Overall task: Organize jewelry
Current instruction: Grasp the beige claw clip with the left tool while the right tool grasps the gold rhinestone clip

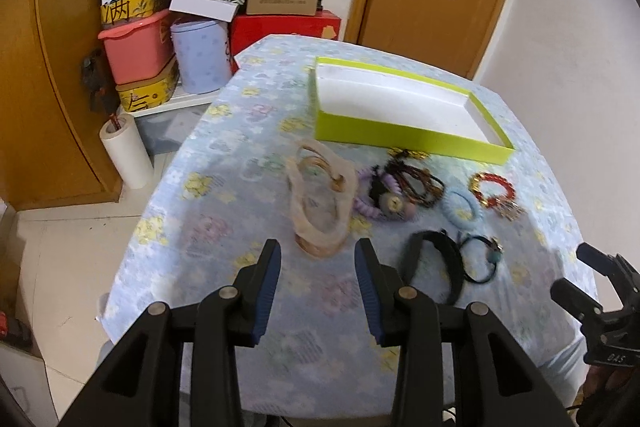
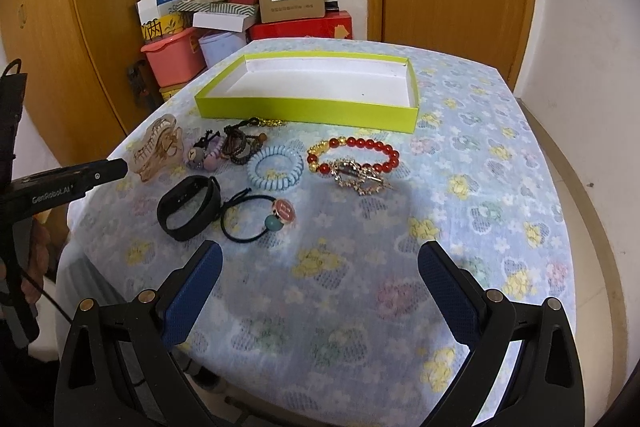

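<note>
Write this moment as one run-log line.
left gripper: open, near hair claw | right gripper: open, empty | tray: empty | jewelry: on table

Bright indoor light (left view motion-blurred), fisheye-warped edges.

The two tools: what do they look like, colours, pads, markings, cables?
Both are black plastic with round brass-coloured pivot pins. The left tool and right tool carry blue textured pads inside their fingers. The left body reads "GenRobot.AI" in white, with a thin black cable below; the right shows "DAS".
</note>
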`<state>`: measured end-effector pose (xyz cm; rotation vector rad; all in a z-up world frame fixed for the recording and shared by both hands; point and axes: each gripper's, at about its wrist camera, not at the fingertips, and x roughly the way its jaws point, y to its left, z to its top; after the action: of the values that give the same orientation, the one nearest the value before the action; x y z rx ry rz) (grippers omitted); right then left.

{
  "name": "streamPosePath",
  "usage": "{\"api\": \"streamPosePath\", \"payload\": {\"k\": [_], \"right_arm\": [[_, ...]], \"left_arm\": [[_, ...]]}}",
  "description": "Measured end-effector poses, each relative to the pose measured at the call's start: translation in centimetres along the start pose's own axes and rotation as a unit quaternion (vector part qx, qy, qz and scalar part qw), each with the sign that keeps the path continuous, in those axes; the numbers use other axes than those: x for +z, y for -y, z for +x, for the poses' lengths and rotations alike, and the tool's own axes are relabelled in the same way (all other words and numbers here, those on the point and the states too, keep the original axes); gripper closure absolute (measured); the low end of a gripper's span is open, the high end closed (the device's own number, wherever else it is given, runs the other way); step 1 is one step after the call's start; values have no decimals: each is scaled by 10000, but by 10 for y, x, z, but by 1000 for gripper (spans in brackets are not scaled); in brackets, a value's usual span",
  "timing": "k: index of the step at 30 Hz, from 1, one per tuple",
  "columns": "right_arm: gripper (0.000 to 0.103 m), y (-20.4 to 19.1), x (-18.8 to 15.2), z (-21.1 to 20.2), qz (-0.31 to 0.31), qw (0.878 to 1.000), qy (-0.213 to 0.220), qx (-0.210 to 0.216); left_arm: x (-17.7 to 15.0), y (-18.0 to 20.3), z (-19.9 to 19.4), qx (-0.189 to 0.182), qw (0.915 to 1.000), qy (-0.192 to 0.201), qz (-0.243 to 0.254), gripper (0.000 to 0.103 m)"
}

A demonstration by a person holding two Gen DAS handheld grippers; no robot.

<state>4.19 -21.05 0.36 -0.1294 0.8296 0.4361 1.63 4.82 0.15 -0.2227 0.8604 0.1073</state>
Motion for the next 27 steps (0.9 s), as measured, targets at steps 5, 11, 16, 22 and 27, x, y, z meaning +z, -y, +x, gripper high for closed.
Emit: {"api": "streamPosePath", "payload": {"k": [5, 11, 16, 22, 27], "right_arm": [[5, 2, 7, 10, -1, 10000, -19, 58], [5, 6, 15, 21, 42, 10000, -64, 47], [5, 14, 21, 34, 50, 9999, -112, 34], [20, 27, 34, 52, 106, 9998, -174, 0], [32, 37, 40, 69, 133, 9994, -316, 28]], "left_arm": [[10, -6, 13, -62, 9999, -86, -89, 63], [15, 3, 25, -322, 9994, -117, 37, 47], [20, 6, 41, -227, 9994, -203, 152, 47], [25, 4, 56, -71, 9995, -239, 216, 48], [25, 4, 62, 61, 9995, -188, 258, 57]]}}
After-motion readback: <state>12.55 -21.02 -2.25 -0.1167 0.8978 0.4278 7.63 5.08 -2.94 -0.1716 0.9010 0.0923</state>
